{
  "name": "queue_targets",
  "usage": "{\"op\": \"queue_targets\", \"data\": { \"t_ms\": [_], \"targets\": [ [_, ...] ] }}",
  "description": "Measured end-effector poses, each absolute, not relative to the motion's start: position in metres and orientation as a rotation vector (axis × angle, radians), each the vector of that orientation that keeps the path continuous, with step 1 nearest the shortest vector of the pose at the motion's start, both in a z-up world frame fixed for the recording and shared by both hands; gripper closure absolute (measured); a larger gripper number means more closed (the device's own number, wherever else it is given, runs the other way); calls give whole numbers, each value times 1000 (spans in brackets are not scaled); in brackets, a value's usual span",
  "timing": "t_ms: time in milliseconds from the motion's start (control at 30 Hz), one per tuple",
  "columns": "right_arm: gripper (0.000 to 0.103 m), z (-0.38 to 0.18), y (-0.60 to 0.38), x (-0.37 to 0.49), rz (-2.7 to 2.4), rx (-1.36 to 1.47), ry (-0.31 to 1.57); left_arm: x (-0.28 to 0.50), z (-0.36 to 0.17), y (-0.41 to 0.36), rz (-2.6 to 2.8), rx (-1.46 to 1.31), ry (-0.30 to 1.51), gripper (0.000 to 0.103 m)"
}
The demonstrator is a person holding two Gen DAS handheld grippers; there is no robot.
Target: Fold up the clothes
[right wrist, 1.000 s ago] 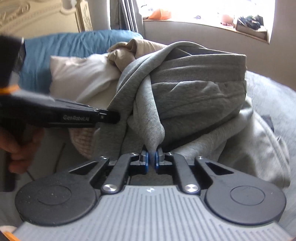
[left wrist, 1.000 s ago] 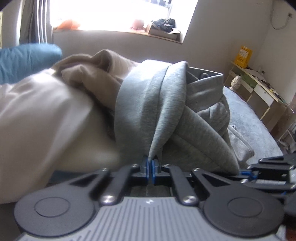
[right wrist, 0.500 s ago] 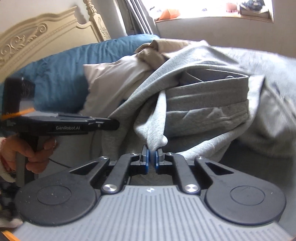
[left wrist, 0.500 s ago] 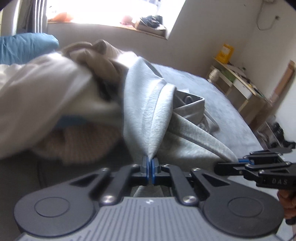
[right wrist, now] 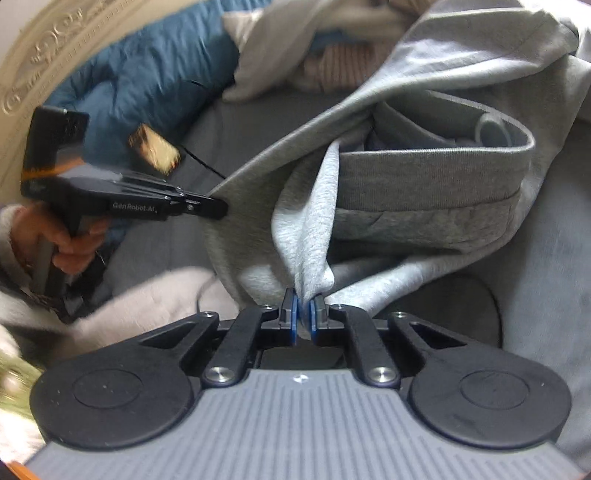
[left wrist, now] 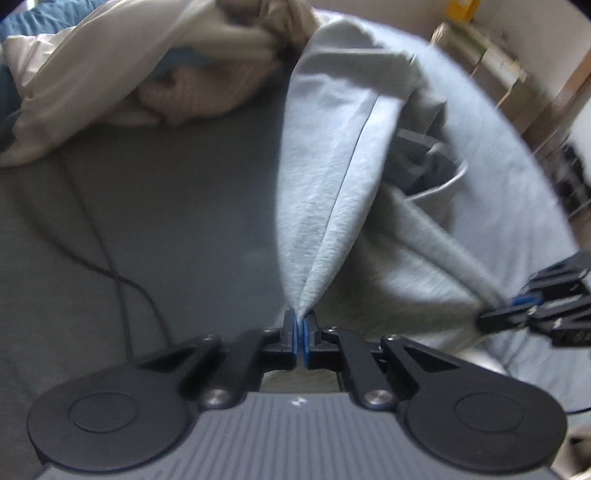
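You've got a dark grey sheet point(left wrist: 177, 206) over the bed with a thin black cable point(left wrist: 122, 284) snaking across it, and in the right view a blurry brown-gold block point(right wrist: 155, 151) sits where a cable ends. Up by the carved cream headboard point(right wrist: 48, 62) there's a blue duvet point(right wrist: 144, 74), with a white pillow point(left wrist: 74, 77) and a beige knit point(left wrist: 199, 92) bunched just beside it. Off past the far edge of the bed you can just make out pale shelves point(left wrist: 495, 70) and a yellow box point(left wrist: 460, 9), all pretty blurred.
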State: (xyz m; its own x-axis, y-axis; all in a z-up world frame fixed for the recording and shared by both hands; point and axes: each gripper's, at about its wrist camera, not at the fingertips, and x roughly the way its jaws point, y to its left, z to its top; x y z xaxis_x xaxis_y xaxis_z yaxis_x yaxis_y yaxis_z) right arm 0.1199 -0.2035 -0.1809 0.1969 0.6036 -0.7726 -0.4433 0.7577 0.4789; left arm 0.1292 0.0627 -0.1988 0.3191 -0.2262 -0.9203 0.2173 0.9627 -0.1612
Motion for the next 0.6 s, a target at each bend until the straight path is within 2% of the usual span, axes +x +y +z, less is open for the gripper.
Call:
{"op": "queue_targets", "data": {
  "t_ms": [33,100,133,200,233,300,367,467,600],
  "targets": [
    [94,-185,-200,116,719,152,1178,129,-200,62,-285,5,1221,93],
    [91,-188,-194,113,698,128,1211,130,-198,59,-274,17,1217,76],
    [88,-185,-194,112,690,120,1216,131,-194,57,-273,29,1194,71],
    [73,-177,-197,113,688,133,1221,134,-182,51,-272,56,1135,50],
    [69,-172,-202,113,688,155,1215,137,-175,48,-274,68,1104,46],
    [54,-164,-217,112,686,209,1187,145,-165,40,-285,85,1049,43],
    [46,-159,-236,112,665,275,1145,161,-162,29,-307,107,1019,36],
    [42,-154,-259,126,555,301,1081,192,-169,5,-335,154,1001,32],
    [40,-158,-273,158,378,179,1022,234,-198,-23,-329,175,1042,31]
  ]
}}
